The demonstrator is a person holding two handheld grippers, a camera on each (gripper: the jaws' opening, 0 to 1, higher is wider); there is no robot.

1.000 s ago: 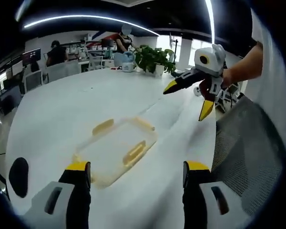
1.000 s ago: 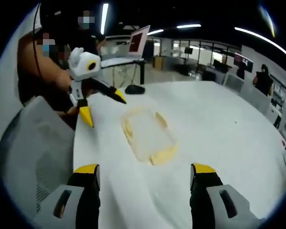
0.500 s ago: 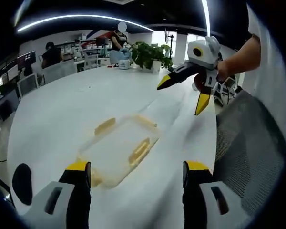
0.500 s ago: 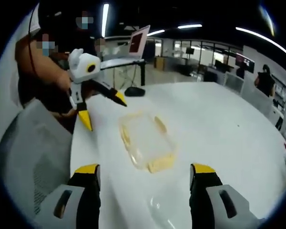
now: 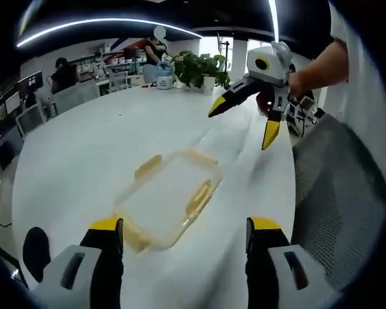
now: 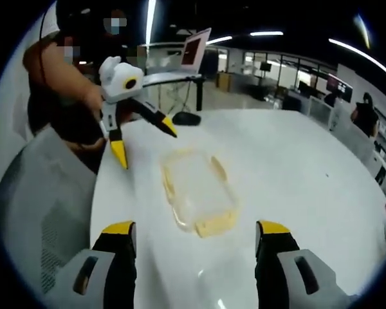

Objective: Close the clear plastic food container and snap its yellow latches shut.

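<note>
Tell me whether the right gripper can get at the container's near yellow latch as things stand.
Probably yes: the right gripper is open, and only bare table lies between it and the near latch of the container.

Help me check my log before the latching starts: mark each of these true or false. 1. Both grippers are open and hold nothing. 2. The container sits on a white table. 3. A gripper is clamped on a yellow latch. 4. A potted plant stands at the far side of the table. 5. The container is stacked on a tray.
1. True: the left gripper and the right gripper are open and hold nothing.
2. True: the container rests on the white table.
3. False: neither gripper touches a yellow latch; both hover apart from it.
4. True: a potted plant stands there.
5. False: it lies directly on the table.
</note>
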